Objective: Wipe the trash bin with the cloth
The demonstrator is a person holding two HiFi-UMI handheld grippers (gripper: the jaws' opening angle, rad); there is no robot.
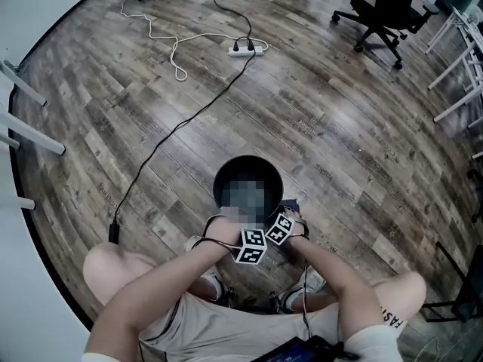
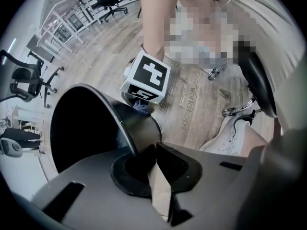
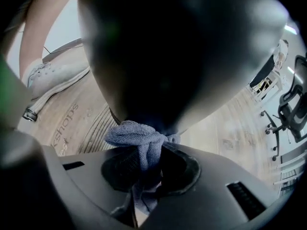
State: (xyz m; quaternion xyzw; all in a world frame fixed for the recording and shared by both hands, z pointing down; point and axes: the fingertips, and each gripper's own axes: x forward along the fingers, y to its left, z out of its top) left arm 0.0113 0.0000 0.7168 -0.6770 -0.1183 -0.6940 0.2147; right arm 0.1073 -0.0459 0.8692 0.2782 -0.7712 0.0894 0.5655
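A round black trash bin (image 1: 248, 173) stands on the wood floor in front of the person's knees. My left gripper (image 2: 151, 157) points straight down and is shut on the bin's near rim (image 2: 135, 128); in the head view it sits under the hand at the rim (image 1: 226, 225). My right gripper (image 3: 148, 169) is shut on a bunched blue-grey cloth (image 3: 138, 137), which presses against the bin's dark outer wall (image 3: 177, 56). In the left gripper view, that cloth (image 2: 142, 106) shows below the right gripper's marker cube (image 2: 146, 78), low on the bin's side.
A white power strip (image 1: 247, 49) and long cables (image 1: 181, 123) lie on the floor beyond the bin. An office chair (image 1: 385, 6) stands at the back right, white table legs (image 1: 460, 44) at the right edge. The person's shoes (image 2: 230, 138) rest close beside the bin.
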